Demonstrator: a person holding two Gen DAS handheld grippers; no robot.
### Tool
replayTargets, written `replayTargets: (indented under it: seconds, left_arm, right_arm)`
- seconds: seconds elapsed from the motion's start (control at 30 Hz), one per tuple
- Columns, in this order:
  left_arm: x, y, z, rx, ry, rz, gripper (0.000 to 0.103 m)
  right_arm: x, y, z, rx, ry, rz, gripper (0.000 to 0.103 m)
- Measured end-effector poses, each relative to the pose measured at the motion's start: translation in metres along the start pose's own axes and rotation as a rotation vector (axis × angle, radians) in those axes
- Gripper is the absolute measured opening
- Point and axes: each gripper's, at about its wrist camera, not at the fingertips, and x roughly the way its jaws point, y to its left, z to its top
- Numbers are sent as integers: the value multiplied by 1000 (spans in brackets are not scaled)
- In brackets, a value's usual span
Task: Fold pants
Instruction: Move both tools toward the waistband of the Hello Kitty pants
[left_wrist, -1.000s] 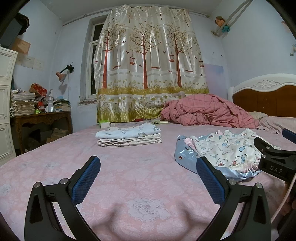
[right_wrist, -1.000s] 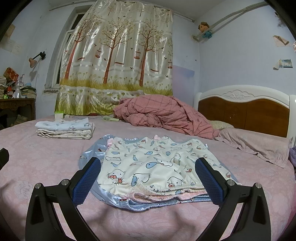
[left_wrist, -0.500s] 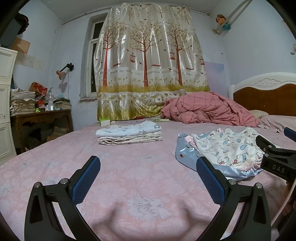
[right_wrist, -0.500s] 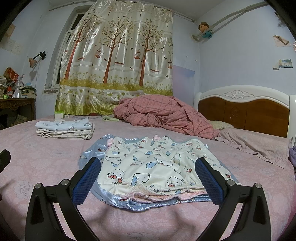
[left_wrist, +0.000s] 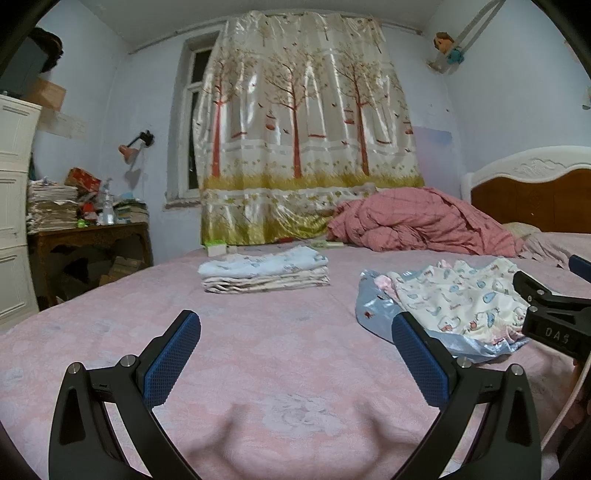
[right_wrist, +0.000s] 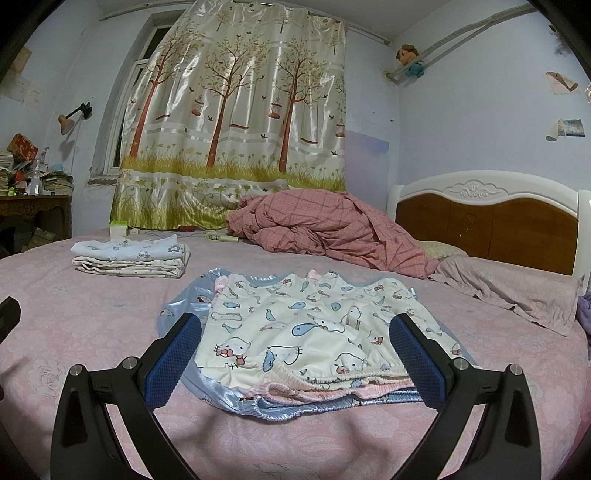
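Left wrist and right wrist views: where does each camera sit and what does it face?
Left wrist: on the left gripper, open over bare bedspread; the right gripper shows at right.
Right wrist: on the right gripper, open, facing the unfolded pants pile.
Shared: the folded stack, curtain, pink quilt.

R gripper (right_wrist: 295, 354) fingers wide apart over pants stack (right_wrist: 306, 332) on bed (right_wrist: 92, 317)

The left gripper (left_wrist: 295, 363) is held level and low, its blue-padded fingers (left_wrist: 171, 358) spread wide with nothing between them. The right gripper (right_wrist: 295, 363) is held the same way, fingers (right_wrist: 415, 363) wide apart and empty; its black body is seen at the left view's right edge.
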Motion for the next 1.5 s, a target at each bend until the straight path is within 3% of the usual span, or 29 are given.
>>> replayTargets:
  seconds: [0.07, 0.23, 0.37, 0.57, 0.67, 0.8, 1.0, 1.5]
  left_arm:
    - [-8, 1, 4, 3, -11, 20, 103]
    - [-25, 4, 26, -11, 61, 17, 103]
    - [-42, 3, 49, -9, 58, 36, 103]
    - [-51, -1, 79, -24, 47, 31, 103]
    - [-49, -12, 88, -3, 57, 58, 103]
    - [-44, -22, 98, -21, 79, 29, 103]
    - [-49, -40, 116, 2, 35, 27, 103]
    - [-54, -80, 152, 57, 9, -71, 103]
  right_arm:
    - [0, -2, 1, 11, -2, 9, 103]
    - [-9, -25, 12, 36, -25, 71, 103]
    - [-27, -34, 28, -15, -75, 81, 103]
    - [-50, -62, 51, 47, -60, 178, 103]
    - [-58, -75, 60, 55, -62, 176, 103]
    - [-63, -97, 75, 89, -38, 194, 103]
    - [-64, -122, 89, 85, -12, 212, 102]
    - [-63, -148, 97, 87, -30, 195, 103]
